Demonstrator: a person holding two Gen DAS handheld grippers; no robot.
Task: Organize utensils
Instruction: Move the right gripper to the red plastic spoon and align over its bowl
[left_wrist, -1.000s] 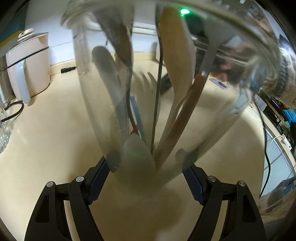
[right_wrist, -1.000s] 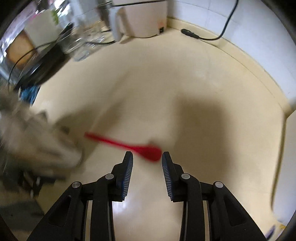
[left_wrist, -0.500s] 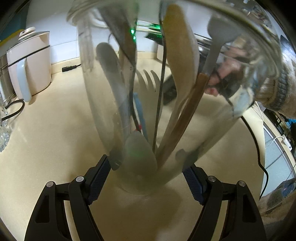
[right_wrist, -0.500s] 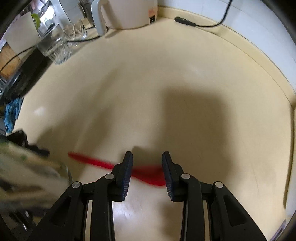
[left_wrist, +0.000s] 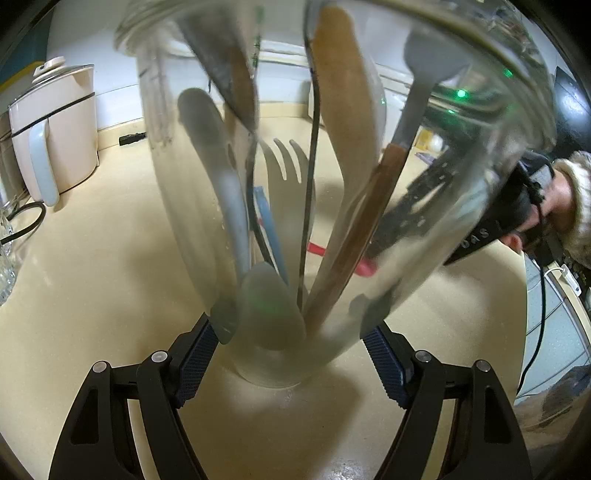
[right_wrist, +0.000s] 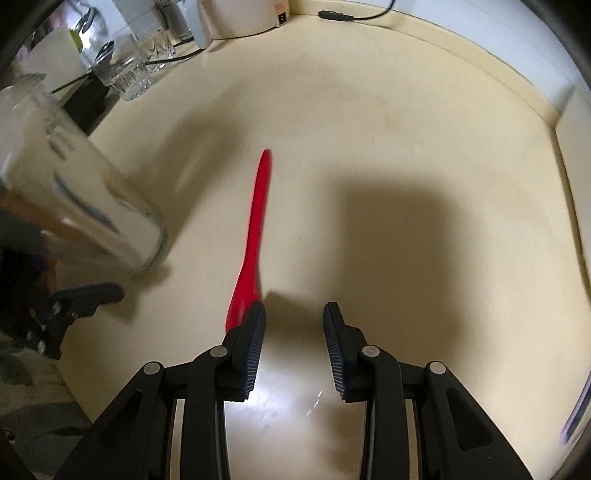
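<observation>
The left tool (left_wrist: 288, 349) is clamped on the base of a glass jar (left_wrist: 280, 206) full of utensils, tilted on the desk (left_wrist: 92, 280). The right tool (right_wrist: 293, 321) stands apart and empty; its left finger overlaps the wide end of a red spatula (right_wrist: 255, 229) lying mid-desk.

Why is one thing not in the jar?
The red utensil lies flat on the counter, alone, while the others stand in the glass jar that the left gripper holds.
</observation>
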